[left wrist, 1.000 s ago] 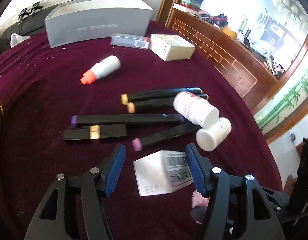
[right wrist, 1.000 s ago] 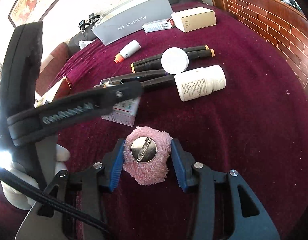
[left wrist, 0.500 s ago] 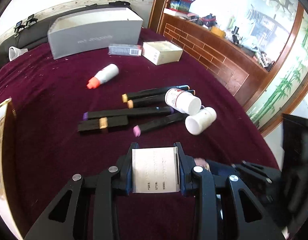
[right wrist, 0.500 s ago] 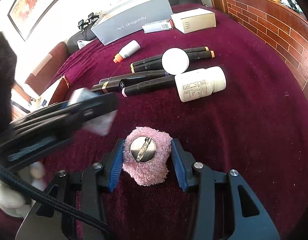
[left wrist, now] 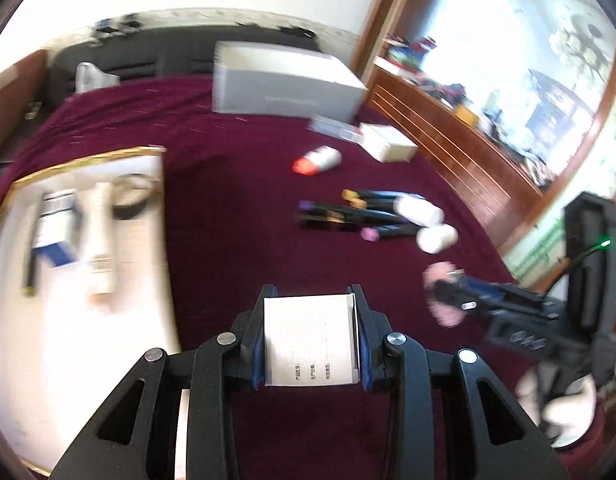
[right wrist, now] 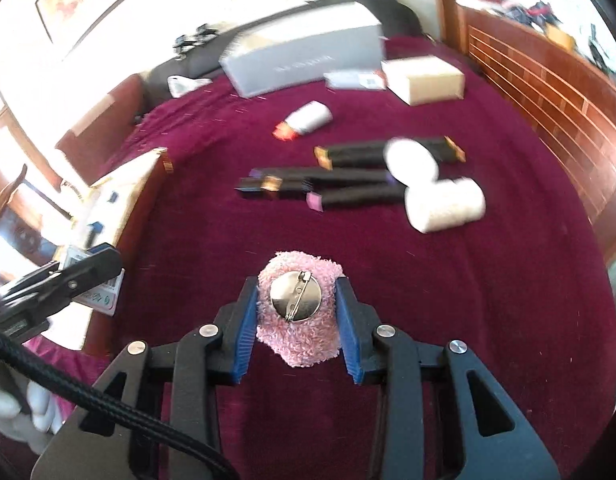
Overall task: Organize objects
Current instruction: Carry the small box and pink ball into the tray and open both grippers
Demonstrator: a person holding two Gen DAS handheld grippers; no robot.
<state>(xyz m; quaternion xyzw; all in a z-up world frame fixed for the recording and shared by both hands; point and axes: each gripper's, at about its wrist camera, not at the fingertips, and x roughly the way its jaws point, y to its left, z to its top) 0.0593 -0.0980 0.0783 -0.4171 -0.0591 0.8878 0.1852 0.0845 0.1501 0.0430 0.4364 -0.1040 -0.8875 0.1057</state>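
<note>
My left gripper (left wrist: 311, 336) is shut on a small white carton (left wrist: 310, 342) and holds it above the maroon cloth, just right of a gold-rimmed white tray (left wrist: 148, 208). The carton also shows in the right wrist view (right wrist: 96, 294). My right gripper (right wrist: 298, 312) is shut on a pink fuzzy brooch (right wrist: 304, 336) with a round metal pin back. Several black markers (right wrist: 348, 184) and two white bottles (right wrist: 444, 206) lie on the cloth ahead.
The tray holds a blue-and-white box (left wrist: 54, 224), a cream tube (left wrist: 102, 240) and a tape roll (left wrist: 130, 196). A grey shoebox (left wrist: 284, 80), a cream box (left wrist: 388, 144) and a red-capped bottle (left wrist: 318, 160) lie farther back. A wooden cabinet (right wrist: 548, 92) borders the right.
My left gripper closed on the white carton, lifted it and swung left toward the tray. My right gripper kept hold of the pink brooch and shifted slightly.
</note>
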